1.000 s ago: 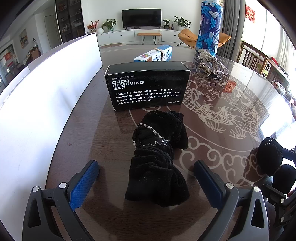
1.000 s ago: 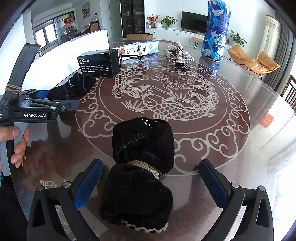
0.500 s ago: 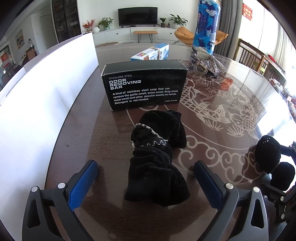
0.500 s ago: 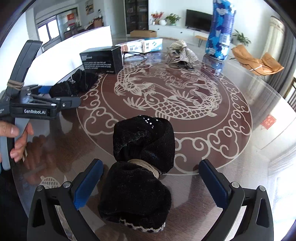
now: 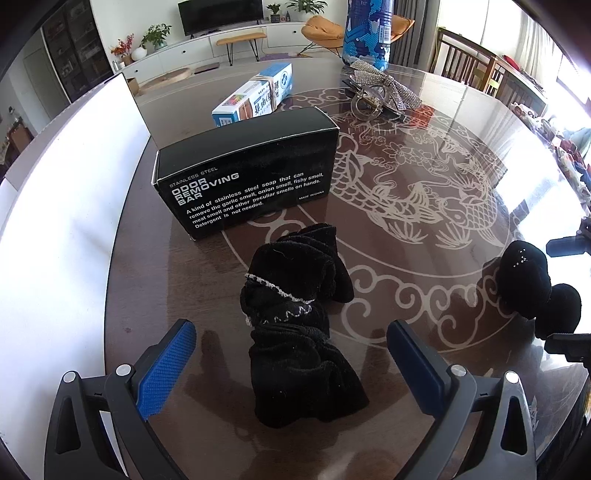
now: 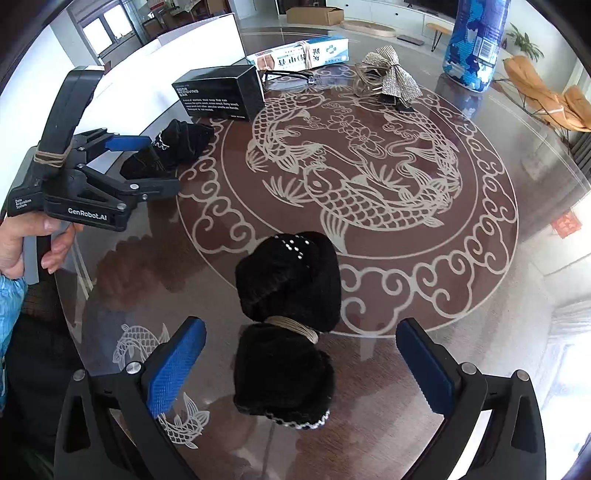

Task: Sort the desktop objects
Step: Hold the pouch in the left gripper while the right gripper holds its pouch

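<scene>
Beyond your round glass table (image 5: pixel 476 122) with its fish pattern, a dark television (image 5: pixel 221 11) shows above a long white cabinet (image 5: pixel 207 42) bearing a potted plant (image 5: pixel 157 32); an orange chair (image 5: pixel 321 31) stands to its right, and a white panel (image 5: pixel 66 192) runs along the table's left edge

the black box (image 5: pixel 247 177) is the easy read: "STAINLESS STEEL" in small caps, then big "ODOR REMOVING BAR", then a blurb starting "A kind of stainless steel soap that can remove the garlic smell, onion smell, fishy smell...", plus "MADE IN CHINA" in its corner. Left gripper (image 6: pixel 147 162), in front of that box, says "GenRobot.AI" and "Data Acquisition System". The blue-and-white carton (image 5: pixel 255 96) behind the box has Chinese characters I can't make out
</scene>
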Demonstrator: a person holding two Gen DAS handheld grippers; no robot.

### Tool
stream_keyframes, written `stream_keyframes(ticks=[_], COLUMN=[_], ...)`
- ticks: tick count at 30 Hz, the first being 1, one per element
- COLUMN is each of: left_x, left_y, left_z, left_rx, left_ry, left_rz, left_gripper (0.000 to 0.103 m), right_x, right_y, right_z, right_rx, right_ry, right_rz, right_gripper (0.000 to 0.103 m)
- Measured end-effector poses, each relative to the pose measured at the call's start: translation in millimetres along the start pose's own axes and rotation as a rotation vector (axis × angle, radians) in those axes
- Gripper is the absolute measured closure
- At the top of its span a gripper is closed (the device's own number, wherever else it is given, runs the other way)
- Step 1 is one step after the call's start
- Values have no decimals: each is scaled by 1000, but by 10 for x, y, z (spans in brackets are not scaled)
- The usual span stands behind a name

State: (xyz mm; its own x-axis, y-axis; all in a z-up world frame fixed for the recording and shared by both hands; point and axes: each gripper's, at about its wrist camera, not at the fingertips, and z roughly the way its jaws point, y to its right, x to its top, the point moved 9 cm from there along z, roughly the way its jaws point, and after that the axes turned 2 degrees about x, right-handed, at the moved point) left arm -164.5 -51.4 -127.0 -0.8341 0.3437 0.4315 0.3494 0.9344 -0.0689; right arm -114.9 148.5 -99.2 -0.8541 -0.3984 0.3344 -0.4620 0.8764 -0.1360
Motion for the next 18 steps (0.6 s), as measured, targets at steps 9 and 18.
stream_keyframes(ticks=[9,18], left_x=[4,-131], left_y=[-75,-42], left_z=[97,87], left_rx=[-9,-11], left_ry=[27,149], left_rz=[-55,-55], left_gripper=[0,0], right_x=[71,-43], right_y=[24,28], right_z=[250,215], right_rx=[-62,-100], right_ry=[-7,162], right_rz=[-3,-44], right_gripper=[0,0])
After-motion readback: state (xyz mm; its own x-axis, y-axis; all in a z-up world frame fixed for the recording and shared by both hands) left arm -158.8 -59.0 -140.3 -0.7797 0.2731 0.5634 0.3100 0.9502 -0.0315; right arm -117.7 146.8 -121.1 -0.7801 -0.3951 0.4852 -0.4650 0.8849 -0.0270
